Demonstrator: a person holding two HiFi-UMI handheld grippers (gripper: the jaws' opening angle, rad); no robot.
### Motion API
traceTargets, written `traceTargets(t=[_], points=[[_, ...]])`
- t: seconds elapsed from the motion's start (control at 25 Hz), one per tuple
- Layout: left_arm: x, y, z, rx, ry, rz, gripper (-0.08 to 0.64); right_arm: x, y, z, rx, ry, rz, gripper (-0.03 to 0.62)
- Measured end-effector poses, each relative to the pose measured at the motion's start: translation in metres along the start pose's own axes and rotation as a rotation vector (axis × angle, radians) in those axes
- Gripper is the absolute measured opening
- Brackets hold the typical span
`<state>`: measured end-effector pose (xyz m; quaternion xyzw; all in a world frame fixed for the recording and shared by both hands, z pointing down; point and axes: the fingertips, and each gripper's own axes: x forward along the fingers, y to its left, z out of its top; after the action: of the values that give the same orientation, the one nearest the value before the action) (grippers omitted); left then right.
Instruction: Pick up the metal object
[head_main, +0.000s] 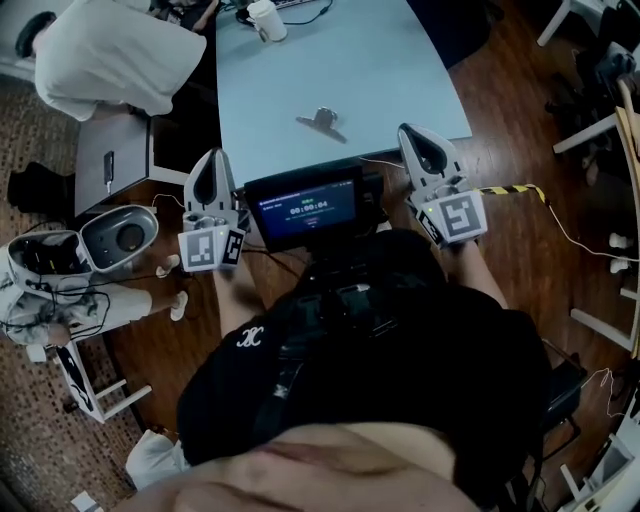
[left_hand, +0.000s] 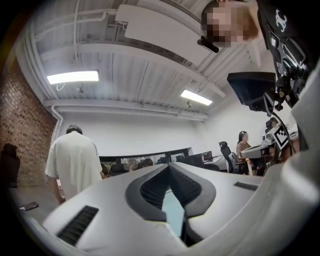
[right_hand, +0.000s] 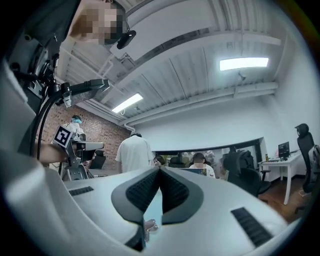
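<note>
Step 1, not begun: metal object (head_main: 322, 122) lies on the table (head_main: 400, 60). Left gripper (head_main: 213, 165) & right gripper (head_main: 415, 140) are closed, w/ nothing inside. Next, probably: reach over, open one, grab it.

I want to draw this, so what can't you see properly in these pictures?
- The small grey metal object on the pale blue table: head view, too small to tell its exact shape.
- The black screen: head view, its writing is too small to read.
- The table, in both gripper views: only a sliver shows between the jaws.
</note>
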<state>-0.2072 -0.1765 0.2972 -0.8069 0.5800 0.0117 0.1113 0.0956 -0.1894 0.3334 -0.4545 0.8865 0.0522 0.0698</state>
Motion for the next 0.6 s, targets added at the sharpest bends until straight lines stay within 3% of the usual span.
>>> traceTargets(t=[0.12,0.36,0.52,0.6], points=[[0.013,-0.004,0.002,-0.011,-0.018,0.009,0.011,0.009,-0.007,-0.014,-0.006,0.075,0.038,-0.017],[0.019,0.001,-0.007,-0.004,-0.01,0.008,0.011,0.031,-0.013,-0.014,-0.007,0.005,0.058,-0.017],[0.022,0.025,-0.017,0.001,0.005,0.026,0.011,0.057,-0.004,-0.033,0.001,0.085,0.091,-0.014],[0.021,0.038,-0.021,-0.004,-0.001,0.03,0.011,0.073,0.001,-0.041,0.008,0.061,0.095,-0.002]])
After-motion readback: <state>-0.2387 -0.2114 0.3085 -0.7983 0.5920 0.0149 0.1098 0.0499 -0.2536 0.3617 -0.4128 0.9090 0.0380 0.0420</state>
